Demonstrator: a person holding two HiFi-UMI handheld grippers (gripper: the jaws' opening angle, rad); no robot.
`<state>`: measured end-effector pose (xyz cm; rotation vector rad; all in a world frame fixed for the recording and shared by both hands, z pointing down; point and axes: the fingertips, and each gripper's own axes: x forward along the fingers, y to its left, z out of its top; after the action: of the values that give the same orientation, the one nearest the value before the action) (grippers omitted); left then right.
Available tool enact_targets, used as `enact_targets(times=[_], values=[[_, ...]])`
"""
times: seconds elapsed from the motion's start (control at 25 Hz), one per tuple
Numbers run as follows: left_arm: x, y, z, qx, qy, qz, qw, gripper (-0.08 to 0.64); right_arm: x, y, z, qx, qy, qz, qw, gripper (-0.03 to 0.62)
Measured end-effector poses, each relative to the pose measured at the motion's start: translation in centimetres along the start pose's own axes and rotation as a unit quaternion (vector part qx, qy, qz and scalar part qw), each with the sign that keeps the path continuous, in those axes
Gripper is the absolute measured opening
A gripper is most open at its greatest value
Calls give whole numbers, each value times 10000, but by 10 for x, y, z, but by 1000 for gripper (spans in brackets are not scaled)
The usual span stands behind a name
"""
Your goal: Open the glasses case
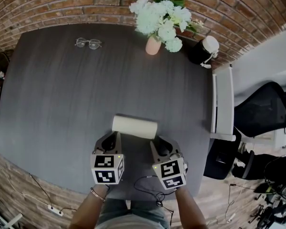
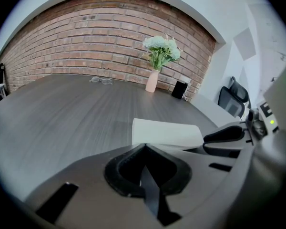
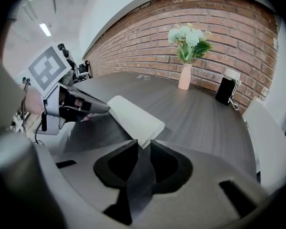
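- glasses case (image 1: 134, 126): smooth cream oblong with rounded edges, lid shut, flat on the dark wood-grain tabletop (image 1: 62, 89), pink vase (image 1: 153, 46) well beyond it
- left gripper (image 1: 116, 135): pitched down, jaws closed, tips at case's left end
- right gripper (image 1: 157, 141): pitched down, clamped on case's right end corner

Even, diffuse indoor light is seen in all three views. A ceiling strip light (image 3: 44, 29) is caught at 10 o'clock in the right gripper view. Only soft shadows are cast on the desk (image 1: 62, 89), and a dull sheen is carried by its surface. The pale glasses case (image 1: 134, 126) is rendered almost washed out. Strong fisheye bending is shown: the brick wall (image 2: 86, 46) is bowed into an arch. The corners of both gripper views are blacked out. The left hand-held gripper (image 2: 144, 145) and right hand-held gripper (image 3: 142, 146) are blurred near the lens.
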<state>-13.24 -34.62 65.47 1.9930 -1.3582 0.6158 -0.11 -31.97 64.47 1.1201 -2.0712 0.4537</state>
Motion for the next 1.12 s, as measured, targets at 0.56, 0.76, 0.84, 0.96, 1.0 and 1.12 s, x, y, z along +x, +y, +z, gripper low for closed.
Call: enact_targets(times=[0.56,0.76,0.84,0.96,1.0,1.12], values=[[0,0,0,1,29,-44,10000,-5,-11,-10,22,307,-297,-56,9991,83],[0,0,0,-11,38,-65,10000,-5,-14,-19,33,356,-473,-133,9982,81],[-1,0,0,-6,42,-69,10000,-5,-15,-24,39,372,-567,-205,9975,77],[-1,0,1,19,36,-76,10000,-5,-16,-36,51,504,-791,-341,9950,75],[-1,0,1,48,32,-71,10000,-5,-17,-40,54,549,-864,-389,9940,74],[0,0,0,128,23,-36,9999,-5,-19,-51,60,621,-987,-503,9919,74]])
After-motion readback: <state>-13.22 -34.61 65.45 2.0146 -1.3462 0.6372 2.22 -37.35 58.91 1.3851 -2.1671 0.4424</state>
